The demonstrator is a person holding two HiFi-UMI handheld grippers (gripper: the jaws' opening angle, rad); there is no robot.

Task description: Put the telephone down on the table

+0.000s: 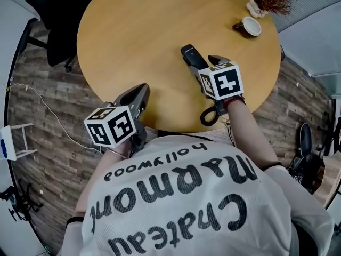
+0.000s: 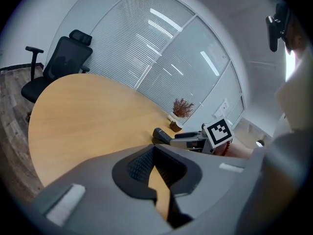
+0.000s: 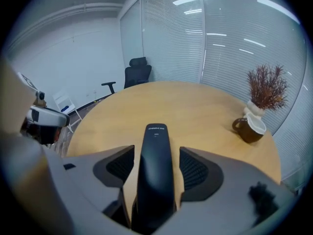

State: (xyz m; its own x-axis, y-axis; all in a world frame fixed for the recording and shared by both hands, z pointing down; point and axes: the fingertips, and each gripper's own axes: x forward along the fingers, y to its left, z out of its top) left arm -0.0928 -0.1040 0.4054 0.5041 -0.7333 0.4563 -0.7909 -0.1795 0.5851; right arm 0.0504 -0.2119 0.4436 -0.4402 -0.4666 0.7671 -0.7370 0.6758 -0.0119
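Observation:
The black telephone handset (image 1: 191,56) lies lengthwise between the jaws of my right gripper (image 1: 206,64) over the near right part of the round wooden table (image 1: 138,31). In the right gripper view the telephone (image 3: 155,165) points away from me. A thin strip of tabletop shows on each side between it and the pads, so the jaws stand open around it. I cannot tell whether it rests on the wood. My left gripper (image 1: 139,94) hovers at the table's near edge, shut and empty (image 2: 157,176).
A brown cup with a white saucer on top (image 1: 249,26) and a small vase of dried twigs (image 1: 268,0) stand at the table's far right. A black office chair (image 1: 53,15) stands beyond the table at the left. A cable (image 1: 48,108) runs across the wood-look floor.

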